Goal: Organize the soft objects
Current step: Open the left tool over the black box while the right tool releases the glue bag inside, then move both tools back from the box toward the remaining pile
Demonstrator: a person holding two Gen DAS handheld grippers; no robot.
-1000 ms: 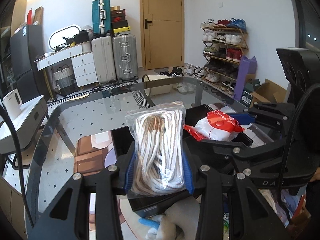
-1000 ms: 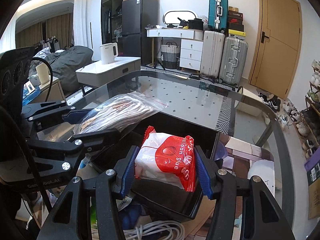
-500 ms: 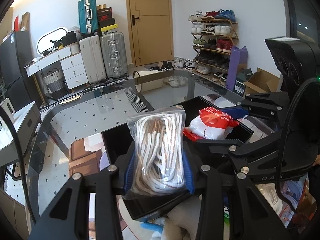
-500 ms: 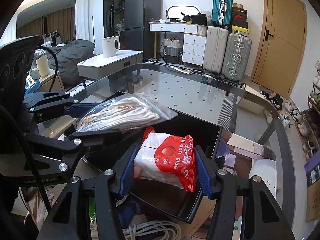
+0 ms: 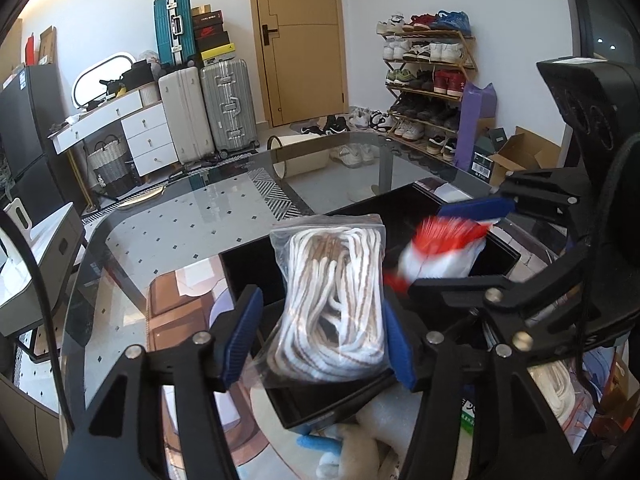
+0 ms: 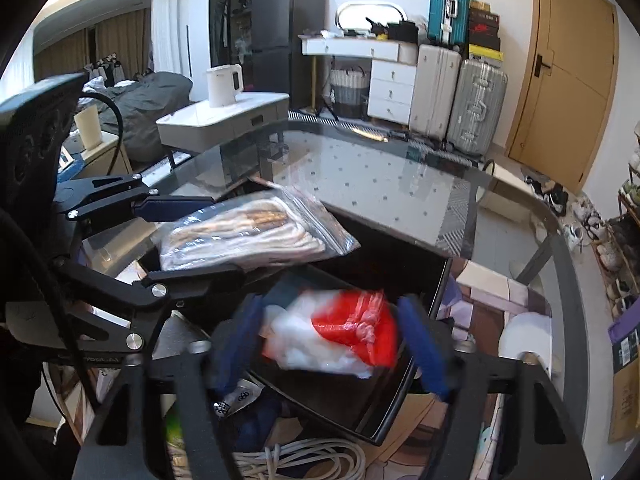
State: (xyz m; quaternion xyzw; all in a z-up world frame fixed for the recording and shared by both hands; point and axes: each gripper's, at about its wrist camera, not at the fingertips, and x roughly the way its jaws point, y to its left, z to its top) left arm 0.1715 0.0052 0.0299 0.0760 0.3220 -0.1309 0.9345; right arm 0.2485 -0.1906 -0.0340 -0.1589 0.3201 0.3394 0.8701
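Left gripper [image 5: 322,336]: jaws opening, blue pads apart, left pad clear of the clear zip bag of white-and-tan rope [image 5: 334,304], right pad just beside or touching it, cannot tell which. The bag sits between the jaws over the near end of the black tray [image 5: 256,268].

Right gripper [image 6: 332,344]: jaws opening, wide, blurred. The red-and-white packet [image 6: 340,334] is between them, gaps on both sides, smeared with motion, above the tray's inside.

Both grippers sit side by side over the tray, left one's bag higher in the right wrist view. Tray rests on the glass table [image 5: 208,216]. White cable coil [image 6: 304,456] lies below the tray's near edge. Suitcases [image 5: 208,112] and shoe rack [image 5: 428,80] by the far wall.
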